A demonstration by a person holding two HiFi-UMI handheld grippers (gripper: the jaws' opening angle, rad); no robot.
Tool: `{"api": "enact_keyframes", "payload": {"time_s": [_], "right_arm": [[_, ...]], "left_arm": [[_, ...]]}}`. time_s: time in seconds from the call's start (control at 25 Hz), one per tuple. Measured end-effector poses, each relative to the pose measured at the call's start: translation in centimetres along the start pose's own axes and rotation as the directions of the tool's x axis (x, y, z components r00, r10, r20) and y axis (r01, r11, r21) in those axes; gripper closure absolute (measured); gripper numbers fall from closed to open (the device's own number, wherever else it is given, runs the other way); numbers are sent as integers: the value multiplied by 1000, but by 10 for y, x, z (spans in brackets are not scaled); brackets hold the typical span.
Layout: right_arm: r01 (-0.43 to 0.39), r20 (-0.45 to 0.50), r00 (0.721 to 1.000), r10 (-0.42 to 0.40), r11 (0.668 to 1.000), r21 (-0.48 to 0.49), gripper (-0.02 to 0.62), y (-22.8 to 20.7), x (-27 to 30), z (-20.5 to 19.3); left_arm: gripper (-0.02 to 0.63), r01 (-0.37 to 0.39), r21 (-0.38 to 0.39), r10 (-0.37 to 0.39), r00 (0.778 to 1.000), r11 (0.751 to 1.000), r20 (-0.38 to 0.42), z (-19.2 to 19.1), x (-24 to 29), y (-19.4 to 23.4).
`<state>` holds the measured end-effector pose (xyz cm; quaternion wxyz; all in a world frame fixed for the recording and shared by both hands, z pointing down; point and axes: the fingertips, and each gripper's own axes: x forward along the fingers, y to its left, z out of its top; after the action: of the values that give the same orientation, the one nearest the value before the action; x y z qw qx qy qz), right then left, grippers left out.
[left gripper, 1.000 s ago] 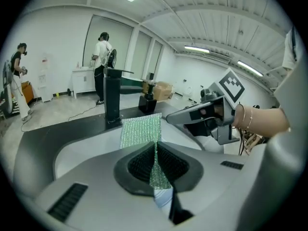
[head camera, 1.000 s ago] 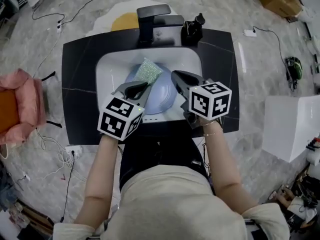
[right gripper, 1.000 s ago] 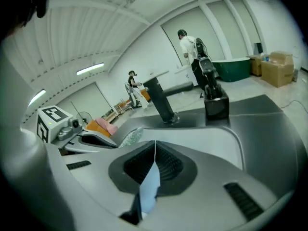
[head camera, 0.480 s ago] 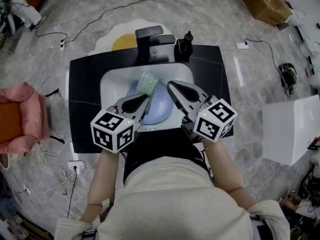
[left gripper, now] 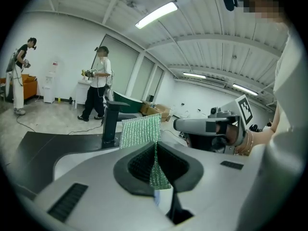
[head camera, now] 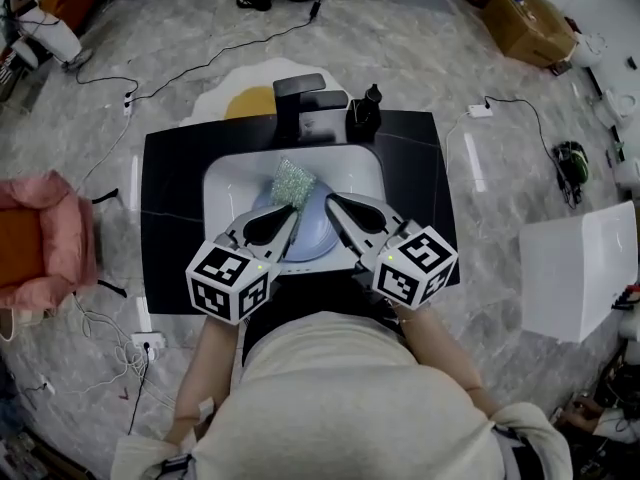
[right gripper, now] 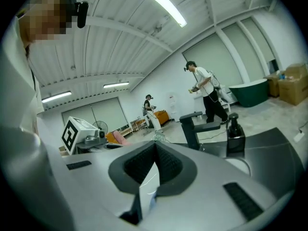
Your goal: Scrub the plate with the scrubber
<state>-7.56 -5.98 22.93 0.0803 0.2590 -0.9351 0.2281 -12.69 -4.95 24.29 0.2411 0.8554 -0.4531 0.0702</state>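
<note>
Head view is showing both grippers hanging over a white sink (head camera: pixel 222 173) set in a black countertop (head camera: pixel 170 223). The left gripper (head camera: pixel 287 211) is pinching a green glittery mesh scrubber (head camera: pixel 292 181), its jaws closed on the scrubber's near edge. That scrubber is standing up over the far left part of a pale blue round plate (head camera: pixel 310 233). The right gripper (head camera: pixel 333 206) is clamping the plate's right rim, jaws pressed together on it.

Head view looks steeply down; both gripper views share the faucet (left gripper: pixel 109 123) (right gripper: pixel 191 131).
</note>
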Motion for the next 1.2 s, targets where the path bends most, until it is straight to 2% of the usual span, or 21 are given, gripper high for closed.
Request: {"api": "enact_keyframes", "payload": {"time_s": [0.16,0.52,0.88,1.2], "right_arm": [[42,-19,999,-41,999,22,591,-4,1,-8],[61,-75,995,-58,998,34,591,-8,5,-21],[82,-69,994,-80,996,32,591,-11,2,-26],[85,-65,995,-82,996,40,591,-10,1,-27]], "left_arm": [[572,14,-33,-14,1000,999,5,-5,-3,-4],[572,25,-59,-25,1000,998,-2,-15,3,-7],[572,14,-70,-14,1000,997,4,-14,-3,0],[572,40,-60,-39,999,997,16,-12,-2,-6]]}}
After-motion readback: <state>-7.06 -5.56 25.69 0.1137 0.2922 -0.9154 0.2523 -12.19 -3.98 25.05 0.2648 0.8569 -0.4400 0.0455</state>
